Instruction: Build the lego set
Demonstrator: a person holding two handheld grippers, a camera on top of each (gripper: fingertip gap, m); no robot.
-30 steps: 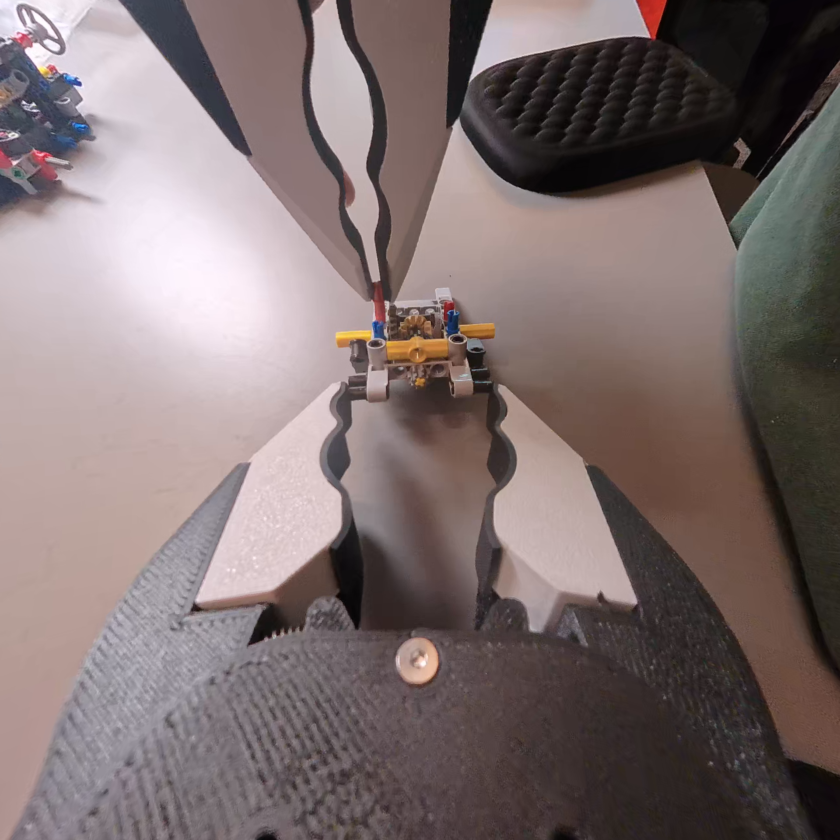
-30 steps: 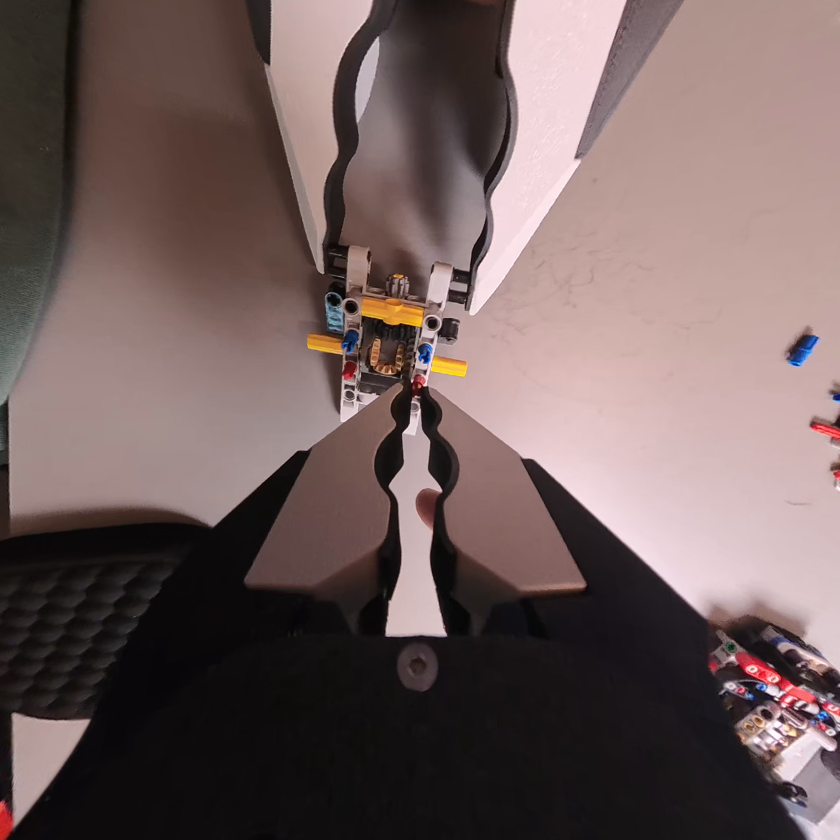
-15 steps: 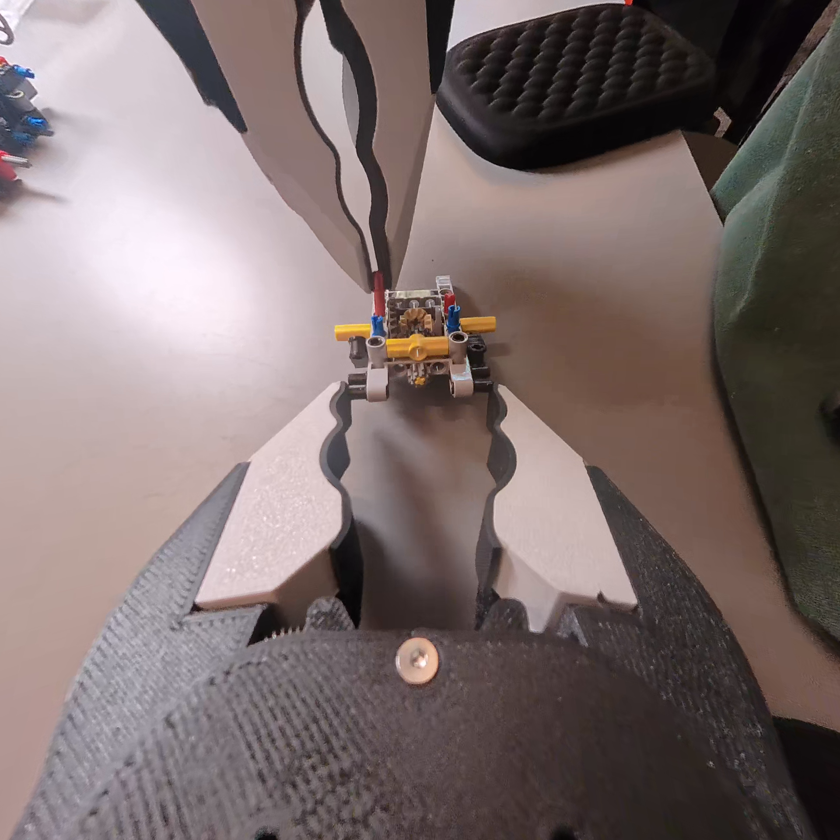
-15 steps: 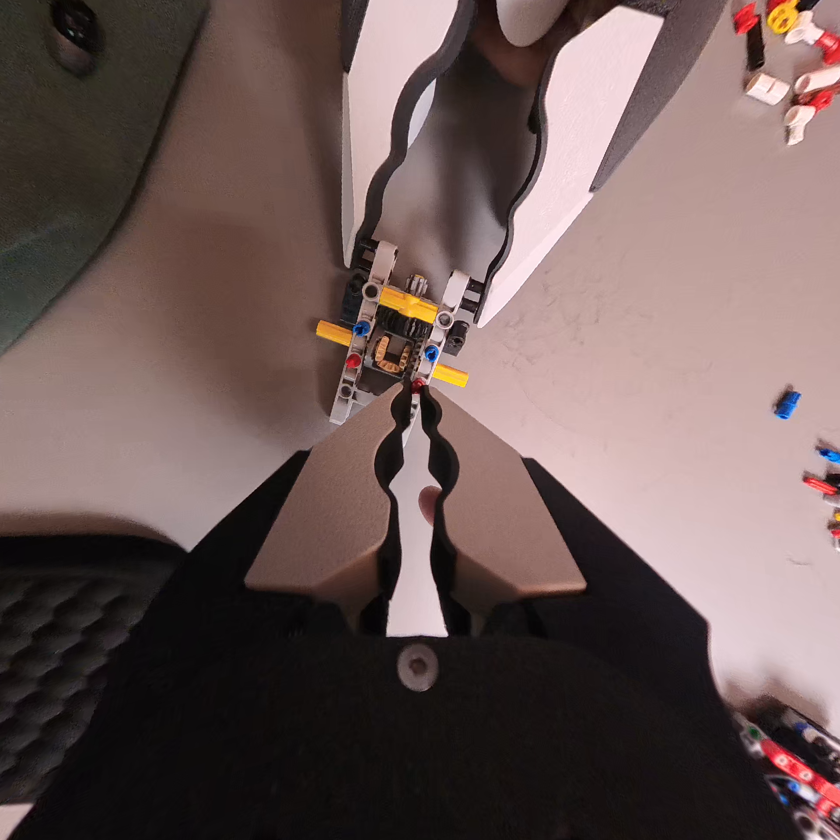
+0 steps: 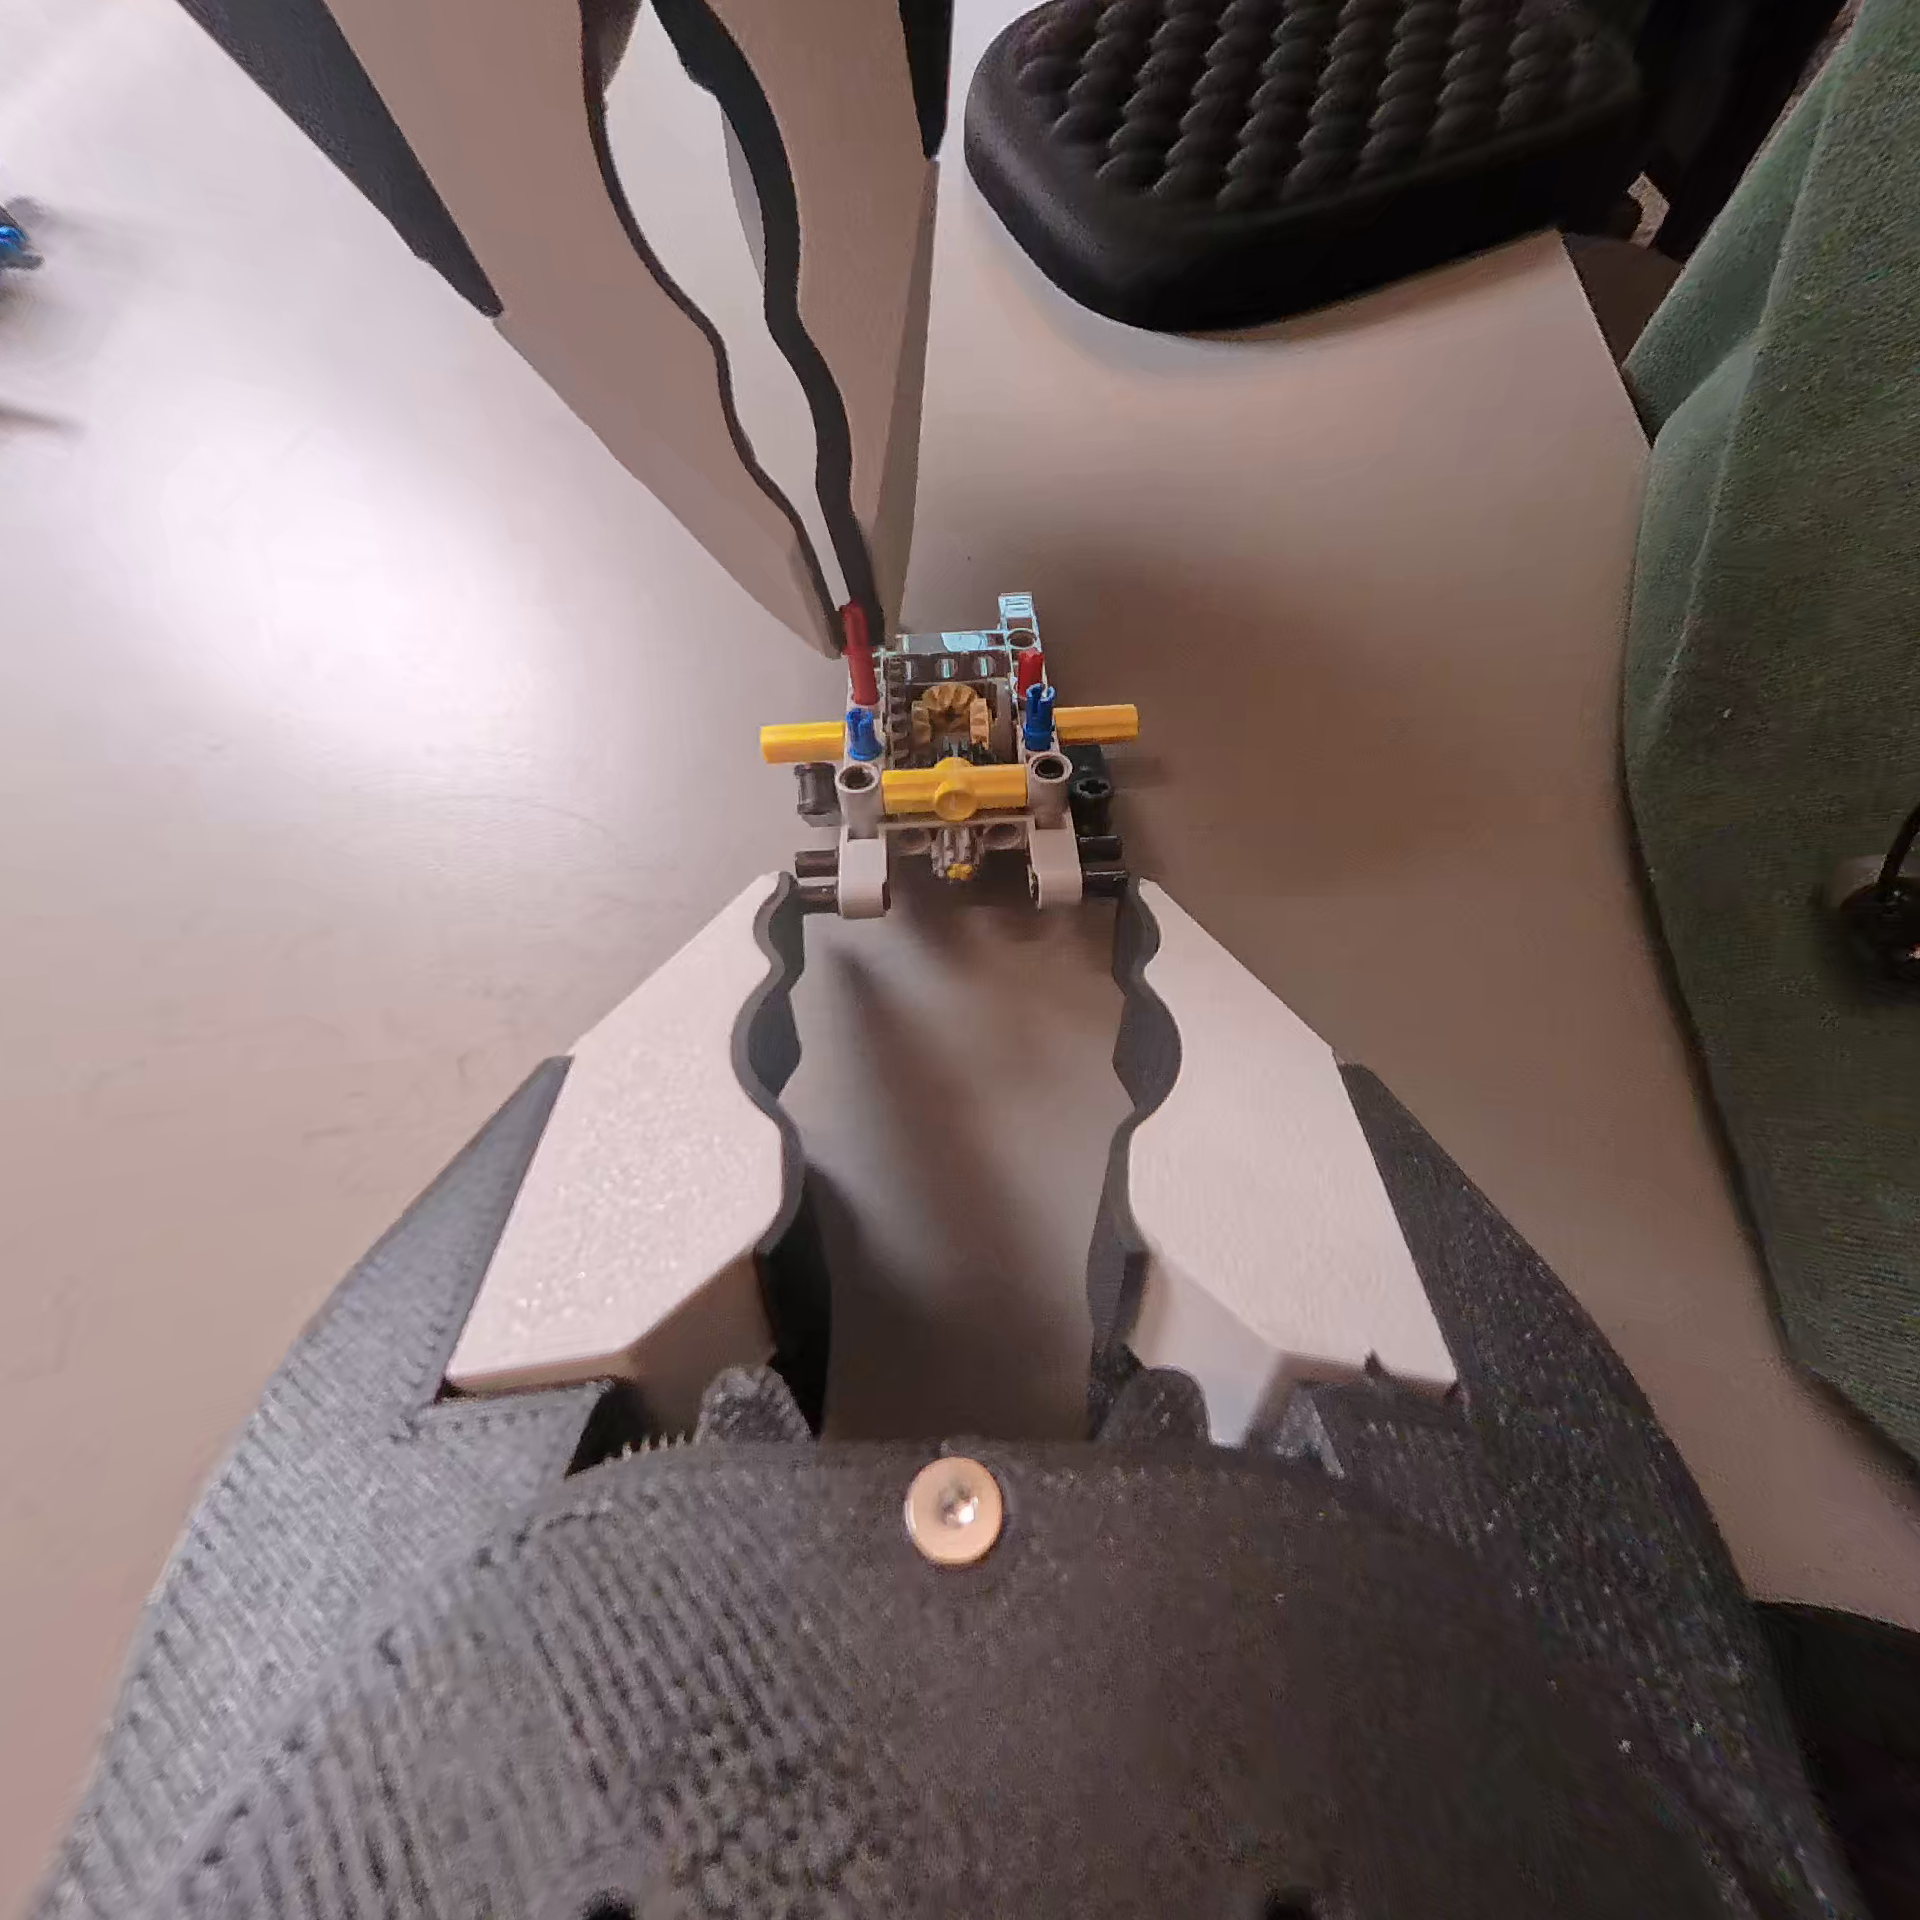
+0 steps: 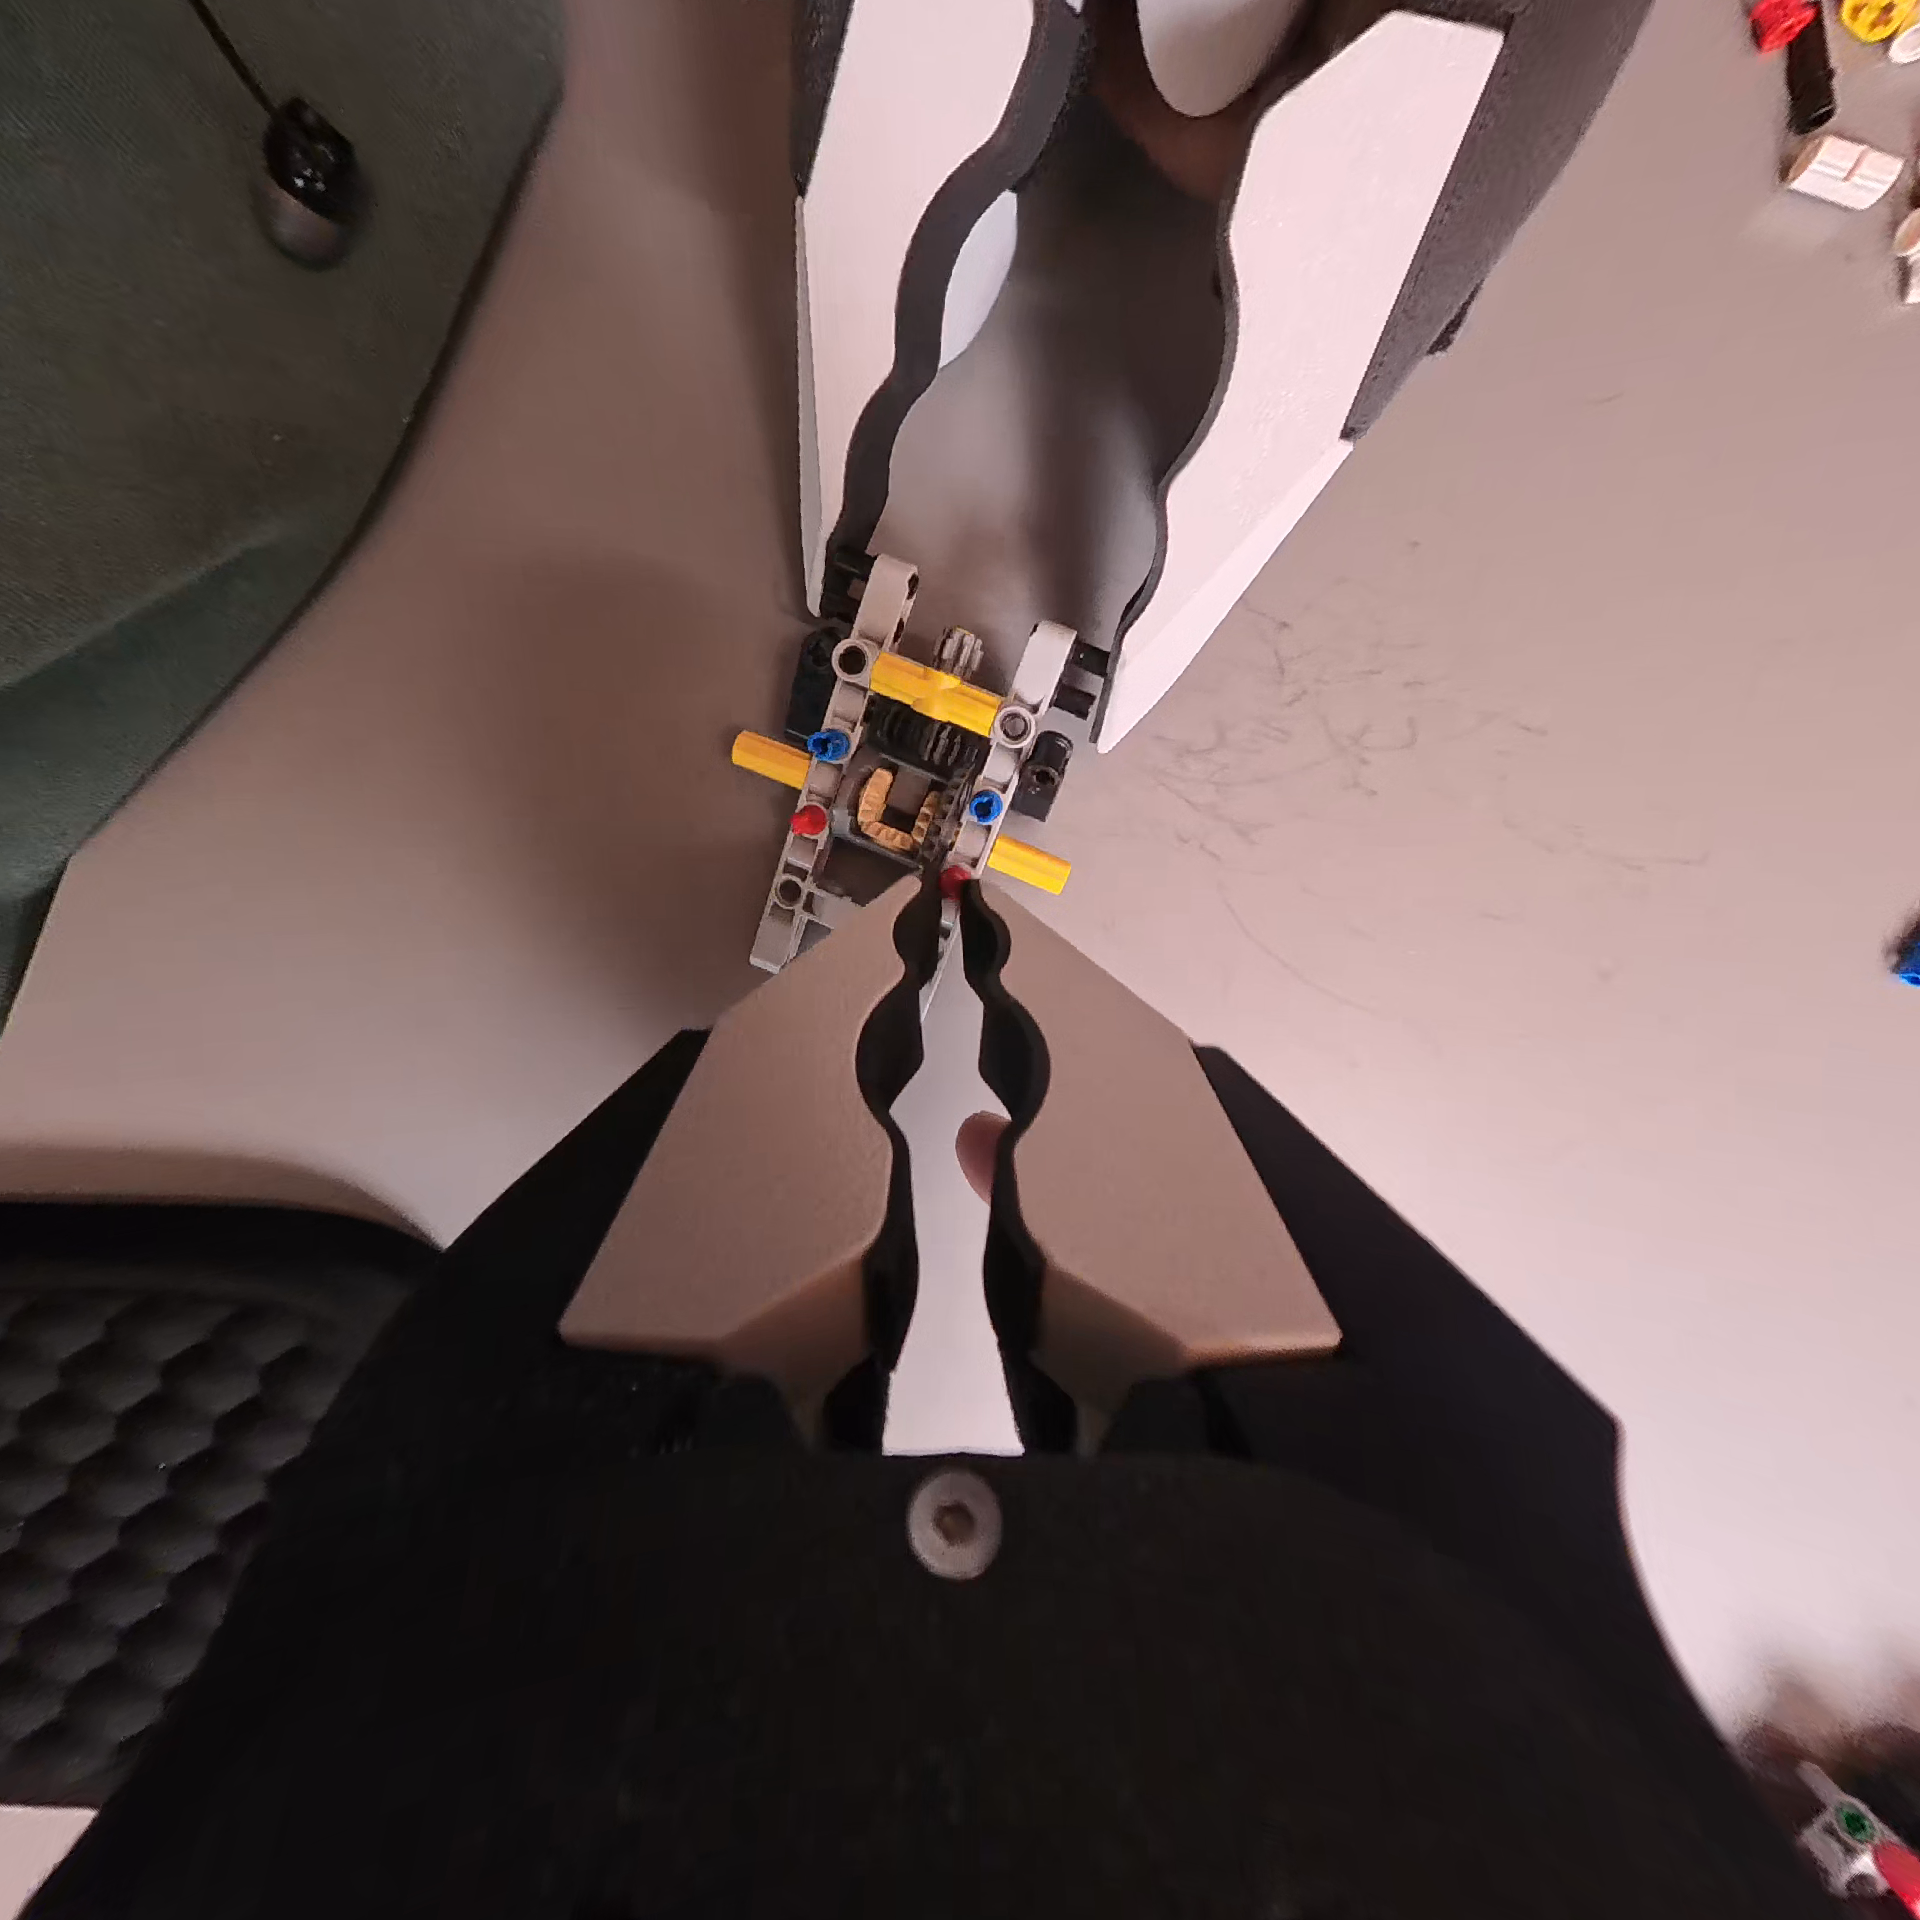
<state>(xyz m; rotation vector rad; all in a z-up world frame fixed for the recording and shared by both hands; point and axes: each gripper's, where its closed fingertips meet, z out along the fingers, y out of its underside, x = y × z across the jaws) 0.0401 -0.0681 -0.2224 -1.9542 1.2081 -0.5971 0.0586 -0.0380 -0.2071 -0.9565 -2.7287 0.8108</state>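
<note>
A small lego assembly point(image 5: 951, 774) with grey beams, yellow axles, blue and red pins and a tan gear sits low over the beige table point(image 5: 312, 727). My left gripper point(image 5: 961, 894) is shut on its near end, the fingertips pressing the black pins on both sides. My right gripper point(image 5: 862, 613) comes in from above, shut on a red pin point(image 5: 854, 649) that stands at the assembly's far left corner. In the right wrist view the right gripper point(image 6: 940, 894) pinches the red pin point(image 6: 952, 883) against the assembly point(image 6: 914, 769), with the left gripper point(image 6: 971, 644) opposite.
A black textured pad point(image 5: 1299, 135) lies at the table's far edge, also in the right wrist view point(image 6: 135, 1455). Green cloth point(image 5: 1787, 727) lies beside it. Loose lego parts point(image 6: 1839, 166), a blue pin point(image 6: 1907, 956) and a partly built model point(image 6: 1849, 1839) lie at the right. About 5 centimetres separates my left fingertips from my right. The partly built model point(image 6: 1849, 1839) is about equally far from each gripper, around 25 centimetres.
Both grippers have swung together with the assembly; it now sits more tilted in the right wrist view. The model at the left has slid out of the left wrist view. Both grips are unchanged.
</note>
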